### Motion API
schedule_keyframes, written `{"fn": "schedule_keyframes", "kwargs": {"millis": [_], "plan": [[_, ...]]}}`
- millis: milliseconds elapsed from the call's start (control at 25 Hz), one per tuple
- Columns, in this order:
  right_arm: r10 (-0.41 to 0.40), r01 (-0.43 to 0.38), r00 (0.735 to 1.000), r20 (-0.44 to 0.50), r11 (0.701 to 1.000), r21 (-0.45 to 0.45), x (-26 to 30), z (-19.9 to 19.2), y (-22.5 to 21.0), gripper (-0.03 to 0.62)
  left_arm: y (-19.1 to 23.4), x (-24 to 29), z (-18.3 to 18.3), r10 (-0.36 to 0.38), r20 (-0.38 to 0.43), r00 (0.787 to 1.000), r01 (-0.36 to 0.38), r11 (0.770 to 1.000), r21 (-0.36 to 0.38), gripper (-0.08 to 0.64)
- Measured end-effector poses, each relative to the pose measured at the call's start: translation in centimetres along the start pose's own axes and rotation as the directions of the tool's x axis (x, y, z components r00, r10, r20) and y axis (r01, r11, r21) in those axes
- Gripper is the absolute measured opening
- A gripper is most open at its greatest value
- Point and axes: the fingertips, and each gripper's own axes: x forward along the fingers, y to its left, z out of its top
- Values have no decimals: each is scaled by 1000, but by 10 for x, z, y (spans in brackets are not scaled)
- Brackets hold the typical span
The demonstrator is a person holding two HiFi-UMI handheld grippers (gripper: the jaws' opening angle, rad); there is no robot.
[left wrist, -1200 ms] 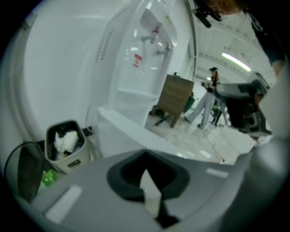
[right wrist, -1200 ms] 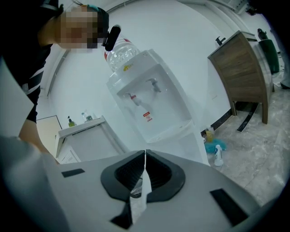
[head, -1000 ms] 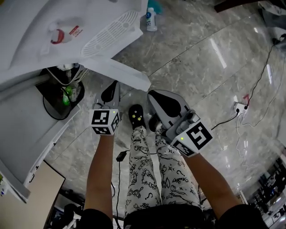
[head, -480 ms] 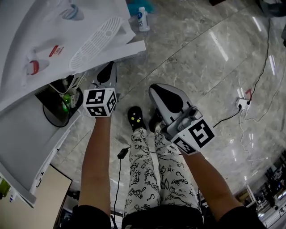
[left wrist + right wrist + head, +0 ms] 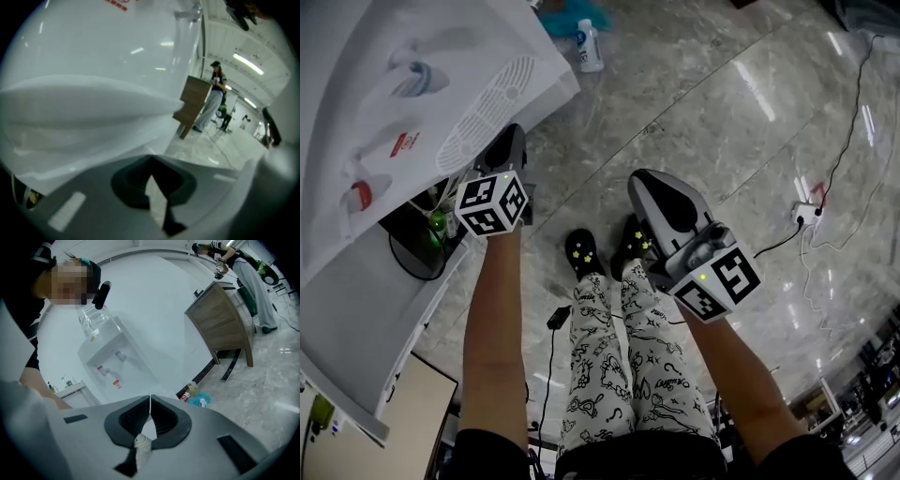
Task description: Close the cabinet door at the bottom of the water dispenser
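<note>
The grey marble floor (image 5: 741, 122) takes up most of what you see from above, and at its left edge stands the white water dispenser (image 5: 412, 84), seen top-down, so its overhanging front hides much of the base. Its cabinet door (image 5: 89, 126) sits low on that front. From the left gripper's own camera it fills nearly the whole view as a pale slab right against the nose of the tool, with a thin dark slit showing at the lower left, so I would judge it almost home but perhaps not fully seated. I cannot tell whether it has latched. The left gripper (image 5: 508, 142) reaches out to the dispenser's base with its jaws clenched together on nothing. That makes sense, since a blunt closed tip suits pushing a flat panel better than a pinch would. The right gripper (image 5: 654, 187) hangs over bare floor well apart from the dispenser, its jaws likewise pressed together and empty. It looks simply parked out of the way, as this job needs only one pusher. Between the two you can see the person's dark shoes (image 5: 581, 251), planted close to the machine for reach. A small white bottle (image 5: 590, 45) stands on the floor just beyond the dispenser's corner. A socket block (image 5: 804, 216) with trailing cable lies far off to the right, clear of the work.
</note>
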Motion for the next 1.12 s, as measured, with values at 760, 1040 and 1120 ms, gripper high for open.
{"fn": "schedule_keyframes", "kwargs": {"millis": [760, 1040, 1120], "plan": [[-23, 21, 999, -25, 995, -98, -24, 40, 44, 17, -134, -112, 30, -319, 15, 948, 311, 931, 190, 0], [81, -84, 996, -23, 975, -206, -81, 90, 150, 17, -185, -265, 117, -362, 183, 914, 325, 924, 201, 0], [112, -108, 994, 2, 964, -244, -92, 106, 180, 17, -193, -295, 151, -376, 238, 895, 318, 915, 249, 0]]}}
